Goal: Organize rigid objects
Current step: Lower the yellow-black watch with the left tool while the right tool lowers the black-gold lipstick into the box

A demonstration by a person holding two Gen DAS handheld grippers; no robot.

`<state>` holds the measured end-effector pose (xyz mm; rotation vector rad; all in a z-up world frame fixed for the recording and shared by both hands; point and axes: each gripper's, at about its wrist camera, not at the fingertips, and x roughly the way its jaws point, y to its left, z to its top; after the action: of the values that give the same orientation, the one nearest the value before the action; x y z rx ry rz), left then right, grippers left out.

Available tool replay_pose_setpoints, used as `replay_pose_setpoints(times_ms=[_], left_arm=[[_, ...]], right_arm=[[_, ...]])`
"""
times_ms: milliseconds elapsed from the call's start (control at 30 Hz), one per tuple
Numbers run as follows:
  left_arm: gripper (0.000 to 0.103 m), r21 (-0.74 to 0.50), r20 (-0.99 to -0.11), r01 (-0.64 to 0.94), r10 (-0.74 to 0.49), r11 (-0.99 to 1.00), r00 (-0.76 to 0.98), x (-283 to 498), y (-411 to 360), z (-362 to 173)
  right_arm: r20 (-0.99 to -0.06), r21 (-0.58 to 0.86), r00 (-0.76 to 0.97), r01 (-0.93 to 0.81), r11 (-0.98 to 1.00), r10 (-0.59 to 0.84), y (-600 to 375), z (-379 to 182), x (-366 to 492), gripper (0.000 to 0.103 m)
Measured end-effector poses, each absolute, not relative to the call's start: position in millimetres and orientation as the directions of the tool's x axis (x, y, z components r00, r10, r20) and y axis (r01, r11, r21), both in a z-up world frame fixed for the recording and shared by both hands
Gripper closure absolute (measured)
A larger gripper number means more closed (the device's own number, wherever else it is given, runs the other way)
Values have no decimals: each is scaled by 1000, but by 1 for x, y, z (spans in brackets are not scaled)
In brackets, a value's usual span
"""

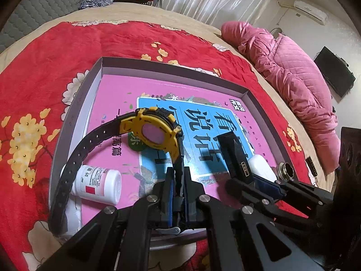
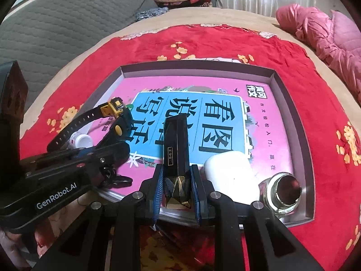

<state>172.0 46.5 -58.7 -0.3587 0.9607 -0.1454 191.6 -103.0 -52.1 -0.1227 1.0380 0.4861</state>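
Red floral bedspread (image 1: pixel 45 67) under everything, and on it the shallow box lid (image 2: pixel 279 90) with the pink picture book (image 2: pixel 203 90) lying flat inside. Left tongs (image 1: pixel 178 187) are pinched on the black strap of the yellow watch (image 1: pixel 155 131), which hangs in the air above the book, its free strap end arcing down to the left over the white pill bottle (image 1: pixel 99 185) on its side. That strap looks rubbery and will flop, so I'd say the grip near the case is the sensible place; the case itself looks stiff and light. Right tongs (image 2: pixel 178 187) are clamped on the lower end of the black faceted box (image 2: pixel 176 140), which juts forward over the book. It looks glossy and hard-edged, likely to slip, so squeezing its flat sides suits it. Just right of it lies a white rounded case (image 2: pixel 230 169), and near the lid's corner a glass jar (image 2: pixel 284 192), mouth facing me, which I'd treat as fragile.
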Motion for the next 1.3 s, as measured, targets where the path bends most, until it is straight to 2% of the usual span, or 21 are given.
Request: replay_pose_setpoints(times_ms=[1300], left_arm=[[96, -367, -792, -27, -297, 930, 534, 186, 42, -57]], right_arm=[[-841, 162, 408, -436, 885, 354, -106, -51, 189, 80]])
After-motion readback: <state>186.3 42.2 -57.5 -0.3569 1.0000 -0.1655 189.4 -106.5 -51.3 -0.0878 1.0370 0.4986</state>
